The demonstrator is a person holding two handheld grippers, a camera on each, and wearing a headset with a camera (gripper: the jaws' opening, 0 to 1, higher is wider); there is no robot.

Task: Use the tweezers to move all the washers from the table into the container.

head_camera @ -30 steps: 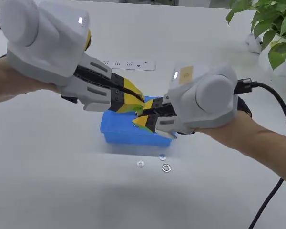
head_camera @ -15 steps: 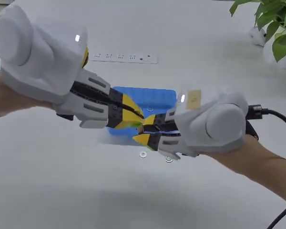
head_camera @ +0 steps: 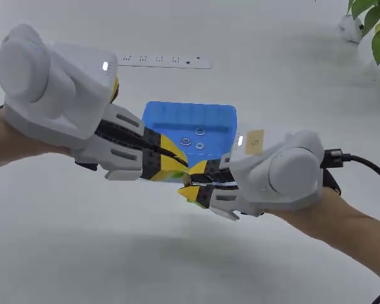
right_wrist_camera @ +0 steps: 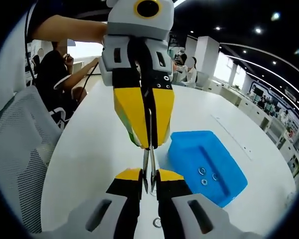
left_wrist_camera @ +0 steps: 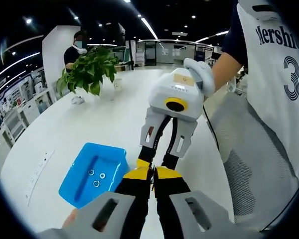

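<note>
Off the blue plastic container swing left gripper and right gripper, both clamped on thin metal tweezers, silver ring washer just beneath.

The tabletop is showing a smooth, white, matt face. The container is looking like glossy blue plastic, and the washers in it are glinting as bare metal. The tweezers are gleaming as thin polished metal. The left gripper and right gripper are both wearing matt pale-grey plastic shells, with yellow-and-black plastic tongs.
</note>
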